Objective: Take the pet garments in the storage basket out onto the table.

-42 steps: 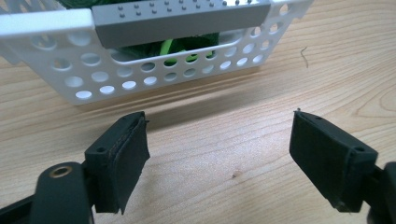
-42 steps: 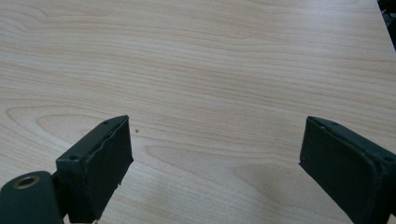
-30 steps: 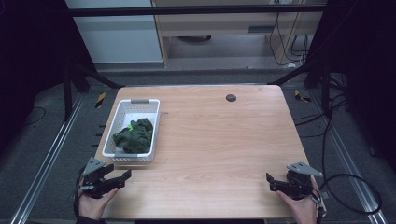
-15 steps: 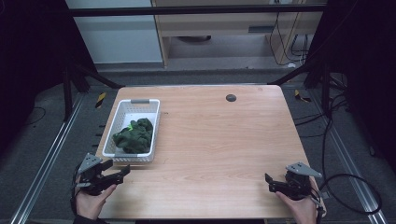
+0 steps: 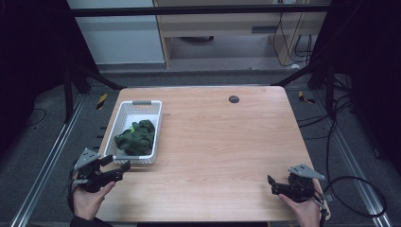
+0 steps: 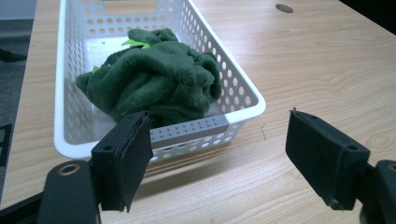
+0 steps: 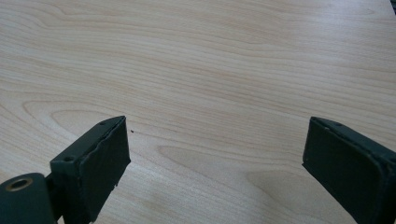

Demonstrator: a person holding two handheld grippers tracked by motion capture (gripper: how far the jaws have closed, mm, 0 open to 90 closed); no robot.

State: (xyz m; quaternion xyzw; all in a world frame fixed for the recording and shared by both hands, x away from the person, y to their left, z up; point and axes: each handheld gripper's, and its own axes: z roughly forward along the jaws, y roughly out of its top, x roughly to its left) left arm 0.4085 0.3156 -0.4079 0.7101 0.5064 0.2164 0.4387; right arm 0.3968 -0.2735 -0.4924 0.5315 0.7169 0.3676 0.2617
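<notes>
A white perforated basket (image 5: 156,126) stands on the left part of the wooden table (image 5: 227,142) and holds a crumpled dark green fleece cloth (image 5: 136,138). My left gripper (image 5: 117,163) hovers open at the table's near left corner, just in front of the basket's near end. In the left gripper view, its empty jaws (image 6: 218,119) frame the basket's near wall (image 6: 243,105), with the cloth (image 6: 154,79) piled behind it. My right gripper (image 5: 274,185) is open and empty at the near right edge. In the right gripper view, its jaws (image 7: 217,126) stand wide over bare wood.
A small black round cap (image 5: 233,99) sits in the tabletop at the far middle. Metal rails run along both sides of the table, and cables (image 5: 359,184) lie on the floor to the right. A cabinet stands beyond the far edge.
My left gripper has risen a little in front of the basket, jaws still wide. The right gripper and the basket have stayed in place.
</notes>
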